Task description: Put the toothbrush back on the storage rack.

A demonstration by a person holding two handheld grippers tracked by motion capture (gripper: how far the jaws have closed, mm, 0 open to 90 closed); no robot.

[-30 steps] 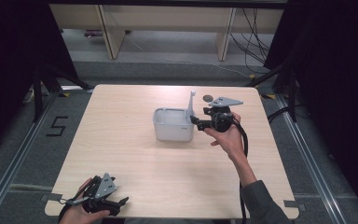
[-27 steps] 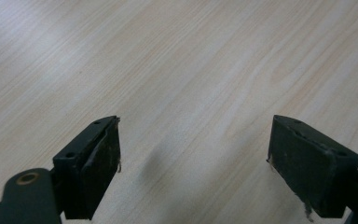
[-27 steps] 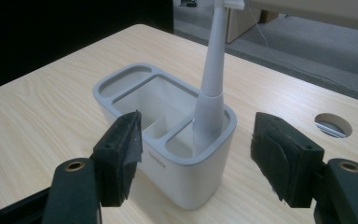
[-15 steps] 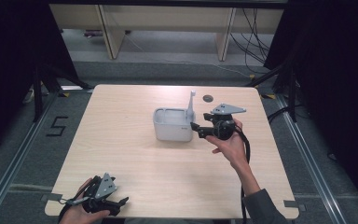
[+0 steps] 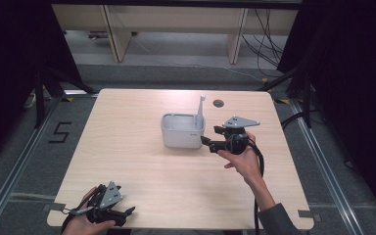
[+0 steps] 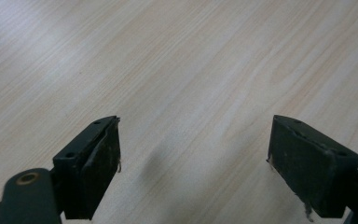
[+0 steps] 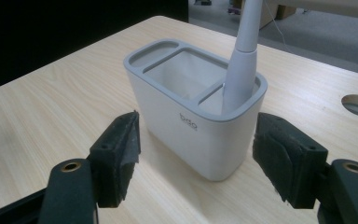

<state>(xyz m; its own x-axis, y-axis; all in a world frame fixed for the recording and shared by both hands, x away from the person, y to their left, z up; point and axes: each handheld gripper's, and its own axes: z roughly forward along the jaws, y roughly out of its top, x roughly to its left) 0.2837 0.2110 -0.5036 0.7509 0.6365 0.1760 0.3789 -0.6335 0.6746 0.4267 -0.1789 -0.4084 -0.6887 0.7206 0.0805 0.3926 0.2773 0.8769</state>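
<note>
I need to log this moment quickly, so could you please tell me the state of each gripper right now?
Left gripper: open, holding nothing, over bare table.
Right gripper: open, holding nothing, jaws either side of the white holder, not touching.

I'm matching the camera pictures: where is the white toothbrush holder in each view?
High view: toothbrush holder at table centre.
Left gripper view: not in it.
Right gripper view: holder mid-frame, beyond the open jaws.
Shared landmark: the toothbrush upright in its end compartment.

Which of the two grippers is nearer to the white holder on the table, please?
The right. The right gripper sits just beside the holder, open fingers flanking its end. The left gripper rests at the table's near-left corner.
</note>
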